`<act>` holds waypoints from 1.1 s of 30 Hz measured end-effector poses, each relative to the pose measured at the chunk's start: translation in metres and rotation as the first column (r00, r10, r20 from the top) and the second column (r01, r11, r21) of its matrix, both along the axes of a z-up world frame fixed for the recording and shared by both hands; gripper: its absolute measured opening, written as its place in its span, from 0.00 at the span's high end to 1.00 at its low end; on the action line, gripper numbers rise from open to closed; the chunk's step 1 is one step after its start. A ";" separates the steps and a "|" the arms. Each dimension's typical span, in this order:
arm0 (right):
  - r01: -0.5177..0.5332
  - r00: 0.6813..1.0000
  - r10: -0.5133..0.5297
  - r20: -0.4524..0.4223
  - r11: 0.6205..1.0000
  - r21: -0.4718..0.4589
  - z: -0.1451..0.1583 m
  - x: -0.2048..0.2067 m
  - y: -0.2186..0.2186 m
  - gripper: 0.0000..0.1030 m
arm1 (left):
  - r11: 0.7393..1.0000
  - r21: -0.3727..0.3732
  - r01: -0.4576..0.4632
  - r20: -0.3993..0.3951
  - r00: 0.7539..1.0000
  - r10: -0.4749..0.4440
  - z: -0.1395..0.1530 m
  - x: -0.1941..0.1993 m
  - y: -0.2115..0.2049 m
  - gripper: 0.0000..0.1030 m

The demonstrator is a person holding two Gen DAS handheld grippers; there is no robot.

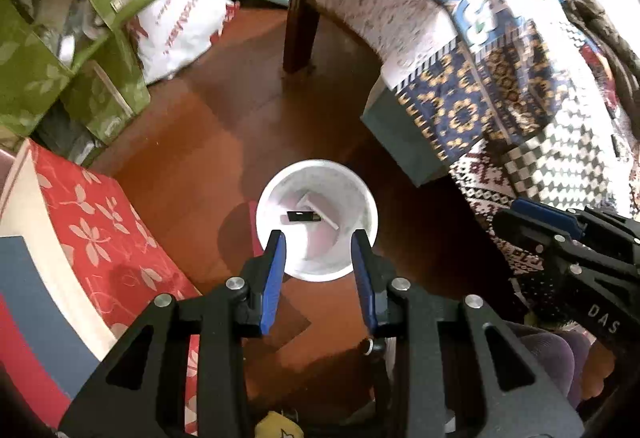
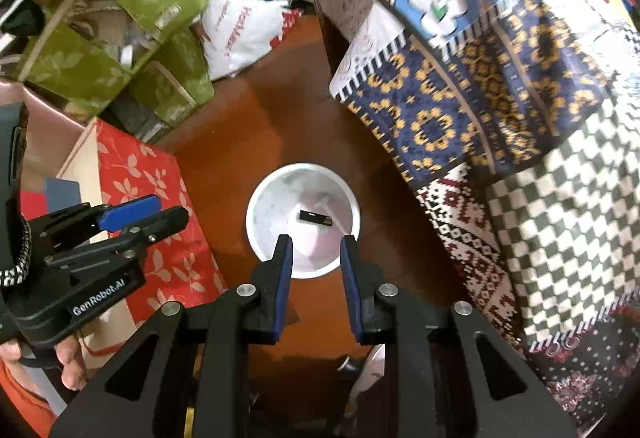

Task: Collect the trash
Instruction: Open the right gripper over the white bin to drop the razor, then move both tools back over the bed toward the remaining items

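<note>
White cup upright on the brown wooden floor, directly below both tools. Inside it: small black flat piece lying on white paper scraps. Left gripper points steeply down over the cup's near rim, jaws apart, nothing between them. Right gripper same pose over the near rim, jaws apart, empty. Black piece sits just ahead of both sets of fingertips, untouched. Patchwork blanket to the right, red floral box to the left.
</note>
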State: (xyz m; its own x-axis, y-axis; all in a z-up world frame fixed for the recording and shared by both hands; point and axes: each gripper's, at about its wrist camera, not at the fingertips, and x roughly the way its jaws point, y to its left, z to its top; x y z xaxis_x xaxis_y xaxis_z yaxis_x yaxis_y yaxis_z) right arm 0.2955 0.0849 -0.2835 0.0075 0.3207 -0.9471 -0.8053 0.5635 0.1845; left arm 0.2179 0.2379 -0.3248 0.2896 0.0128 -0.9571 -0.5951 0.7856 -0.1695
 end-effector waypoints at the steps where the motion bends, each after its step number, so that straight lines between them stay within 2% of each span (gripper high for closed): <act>1: 0.002 1.000 -0.002 0.012 1.000 0.012 0.007 -0.001 -0.004 0.79 | 1.000 0.014 0.000 0.014 1.000 -0.001 0.009 -0.002 -0.003 0.69; 9: 0.025 0.994 -0.037 0.102 0.992 0.120 0.067 -0.008 -0.041 0.79 | 0.993 0.115 0.019 0.109 0.994 -0.032 0.075 -0.013 -0.029 0.69; 13: 0.045 0.986 -0.071 0.152 0.985 0.167 0.097 -0.011 -0.062 0.79 | 0.981 0.192 0.033 0.157 0.986 -0.064 0.112 -0.019 -0.050 0.69; 16: 0.056 0.976 -0.097 0.197 0.977 0.205 0.120 -0.015 -0.080 0.79 | 0.975 0.221 0.035 0.202 0.976 -0.080 0.139 -0.021 -0.066 0.69; 21: 0.064 0.966 -0.127 0.224 0.961 0.267 0.153 -0.017 -0.115 0.79 | 0.957 0.285 0.047 0.280 0.951 -0.130 0.185 -0.019 -0.102 0.69; 26: 0.092 0.950 -0.180 0.256 0.942 0.323 0.179 -0.016 -0.154 0.79 | 0.950 0.306 0.064 0.357 0.917 -0.176 0.218 -0.013 -0.138 0.67; 33: 0.156 0.891 -0.299 0.342 0.908 0.388 0.215 -0.003 -0.226 0.79 | 0.936 0.329 0.126 0.416 0.870 -0.263 0.246 0.014 -0.193 0.66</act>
State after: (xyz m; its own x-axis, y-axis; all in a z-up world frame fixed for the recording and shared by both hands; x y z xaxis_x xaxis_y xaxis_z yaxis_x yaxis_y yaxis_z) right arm 0.2922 -0.1409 -0.0684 0.4611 0.5661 -0.6833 -0.7081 0.6989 0.1012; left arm 0.2316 0.0450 -0.0789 0.7092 0.1600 -0.6866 -0.3386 0.9315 -0.1328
